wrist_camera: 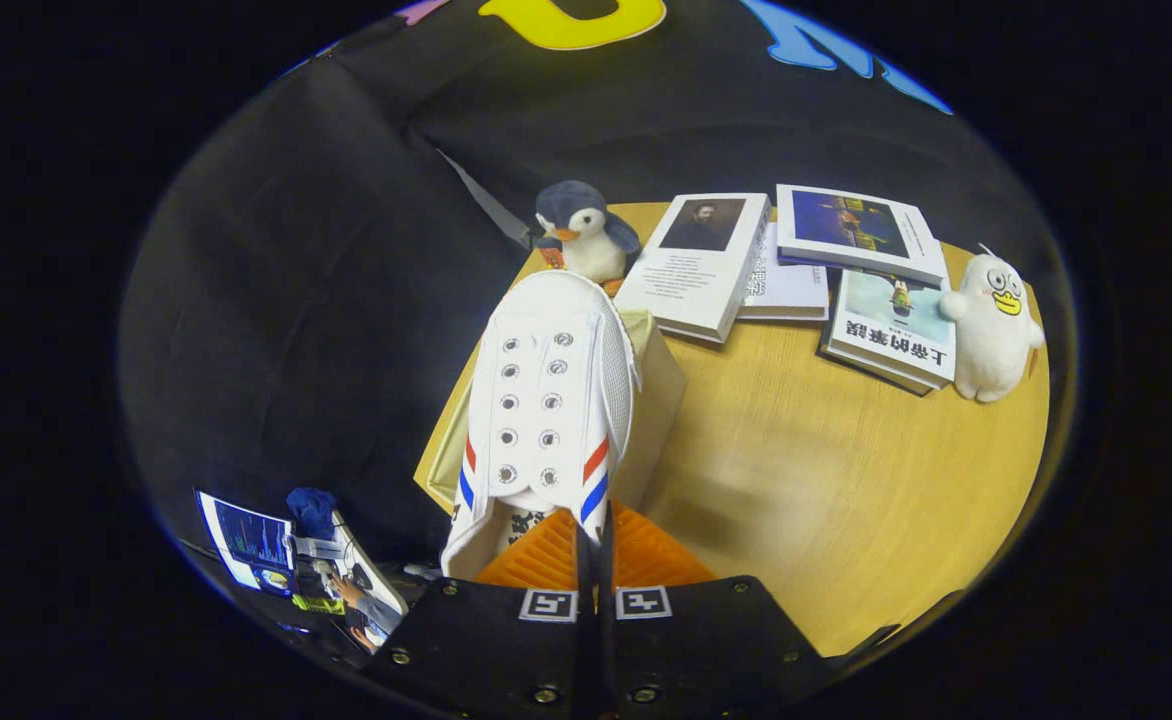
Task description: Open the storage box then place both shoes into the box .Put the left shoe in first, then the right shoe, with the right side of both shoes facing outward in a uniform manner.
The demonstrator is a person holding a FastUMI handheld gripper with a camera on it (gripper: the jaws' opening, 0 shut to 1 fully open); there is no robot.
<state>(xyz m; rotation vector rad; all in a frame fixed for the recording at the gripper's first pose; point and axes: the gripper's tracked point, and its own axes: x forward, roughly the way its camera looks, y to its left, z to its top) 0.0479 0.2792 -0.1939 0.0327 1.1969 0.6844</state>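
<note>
Hanging toe-away from the gripper, a white shoe with red and blue stripes is pinched at the rim of its opening, the two fingers pressed almost together on the thin upper so the sole drops free and the toe points to the far side. Which shoe of the pair it is cannot be told for sure from this angle. Holding it by the collar seems a sensible choice: it leaves the whole length of the shoe clear to be lowered into the box. Directly beneath and partly hidden by the shoe sits the storage box, a pale cream container near the left edge of the desk; its near and right walls show, and it looks open, though the lid cannot be made out. The shoe appears to be above or just entering the box, so the step in hand is probably the placing of a shoe, with turning it so the right side faces outward the thing to watch. Farther off, a plush penguin stands just beyond the toe, several books lie overlapping along the far side, and a white duck toy stands at the far right.
</note>
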